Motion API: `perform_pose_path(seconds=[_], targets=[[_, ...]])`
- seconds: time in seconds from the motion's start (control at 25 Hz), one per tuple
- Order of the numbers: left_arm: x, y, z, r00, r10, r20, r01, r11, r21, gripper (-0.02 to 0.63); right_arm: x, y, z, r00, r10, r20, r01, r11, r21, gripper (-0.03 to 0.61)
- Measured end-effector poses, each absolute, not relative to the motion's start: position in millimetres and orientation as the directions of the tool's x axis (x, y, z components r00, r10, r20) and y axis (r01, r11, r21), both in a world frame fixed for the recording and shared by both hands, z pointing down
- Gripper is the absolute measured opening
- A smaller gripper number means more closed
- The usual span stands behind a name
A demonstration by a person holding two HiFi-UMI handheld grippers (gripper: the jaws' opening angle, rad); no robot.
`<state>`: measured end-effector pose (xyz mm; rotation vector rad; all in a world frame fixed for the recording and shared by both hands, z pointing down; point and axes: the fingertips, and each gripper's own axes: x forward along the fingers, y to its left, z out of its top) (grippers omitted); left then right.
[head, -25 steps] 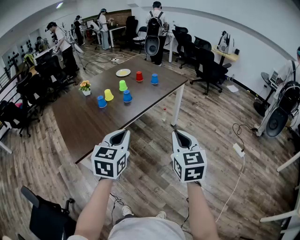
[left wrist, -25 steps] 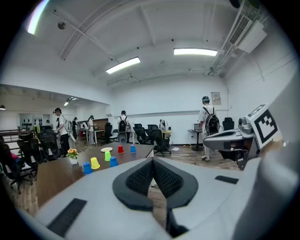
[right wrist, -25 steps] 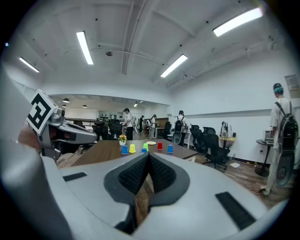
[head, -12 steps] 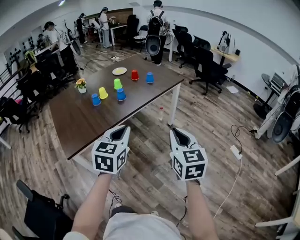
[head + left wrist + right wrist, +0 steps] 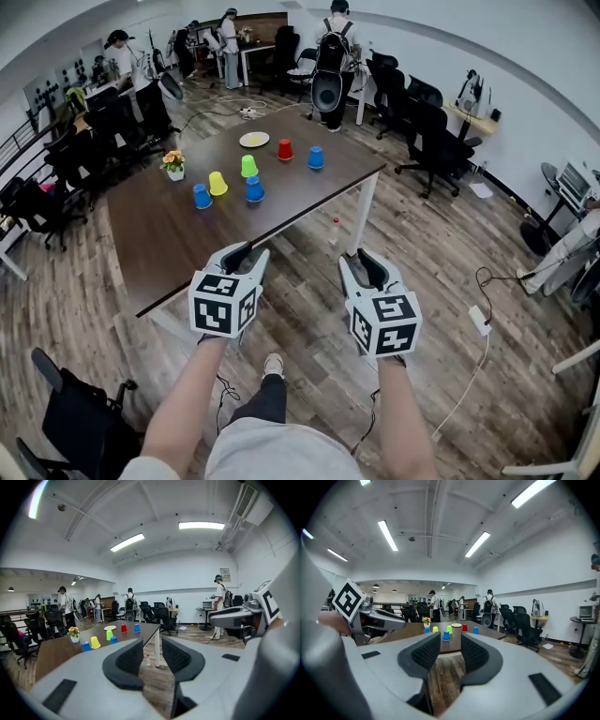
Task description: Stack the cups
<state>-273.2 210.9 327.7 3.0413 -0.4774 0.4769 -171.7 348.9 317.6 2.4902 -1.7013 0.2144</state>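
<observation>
**A:** Head view: left gripper [image 5: 242, 253] and right gripper [image 5: 361, 261] have just opened partway. Both are empty and short of the table [image 5: 169, 258]. Cups [image 5: 248, 167] sit inverted at 12 o'clock, well apart from the jaws.

**B:** Count?

**A:** Six, I think; they're small from here.

**B:** Close in first. Then take the blue cup [image 5: 254, 190] squarely by its sides and lift straight.
</observation>
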Motion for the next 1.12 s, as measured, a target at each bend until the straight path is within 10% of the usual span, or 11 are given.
perform_pose_path(seconds=[1.12], targets=[[-134.8, -113.1, 353.6, 0.876, -0.347, 0.335, -0.383, -0.923, 0.046, 0.281, -23.3, 22.0, 327.6, 0.304, -0.92, 0.247, -0.952, -0.304, 0.039, 0.213]])
